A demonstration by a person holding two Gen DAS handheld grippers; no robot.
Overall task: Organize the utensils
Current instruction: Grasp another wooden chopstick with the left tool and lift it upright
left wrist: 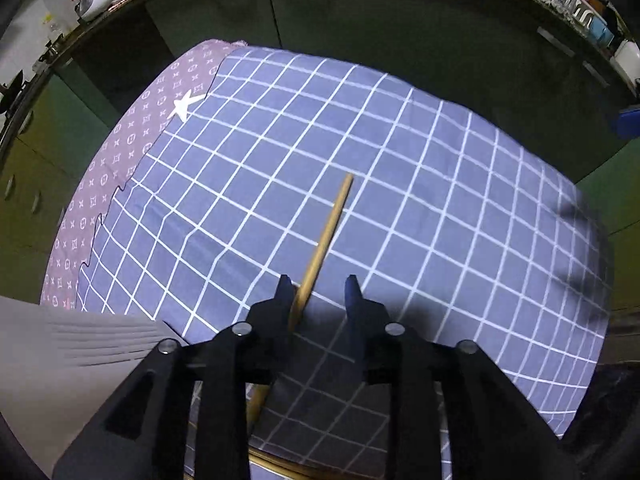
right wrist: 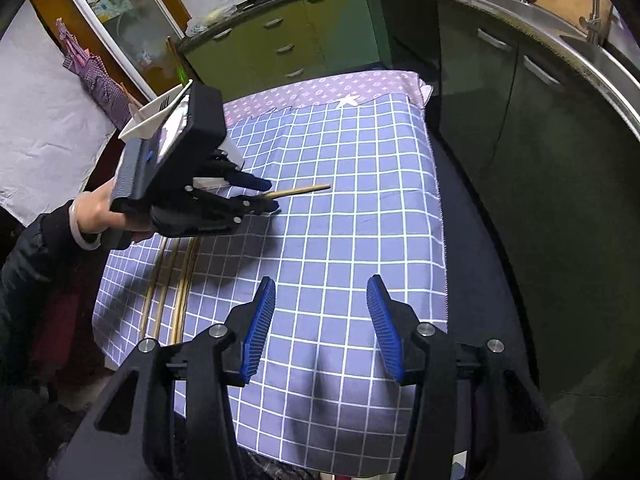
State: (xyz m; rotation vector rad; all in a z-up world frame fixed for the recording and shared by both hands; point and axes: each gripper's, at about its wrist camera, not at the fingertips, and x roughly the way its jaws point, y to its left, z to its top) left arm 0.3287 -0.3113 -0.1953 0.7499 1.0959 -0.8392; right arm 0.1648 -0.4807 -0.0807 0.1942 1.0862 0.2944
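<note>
Left wrist view showed the left gripper (left wrist: 318, 286) released, its jaws parted astride a slim tan wooden chopstick (left wrist: 326, 236) lying on the blue white-checked tablecloth (left wrist: 440, 200). Light, stiff and likely slippery, it seemed best pinched mid-shaft. Farther right, the right gripper (right wrist: 322, 290) hung open and empty.

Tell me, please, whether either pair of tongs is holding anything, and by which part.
Nothing is held. The left tongs stand open around the wooden chopstick, near its lower end, without pinching it; the right tongs are open and empty.
</note>
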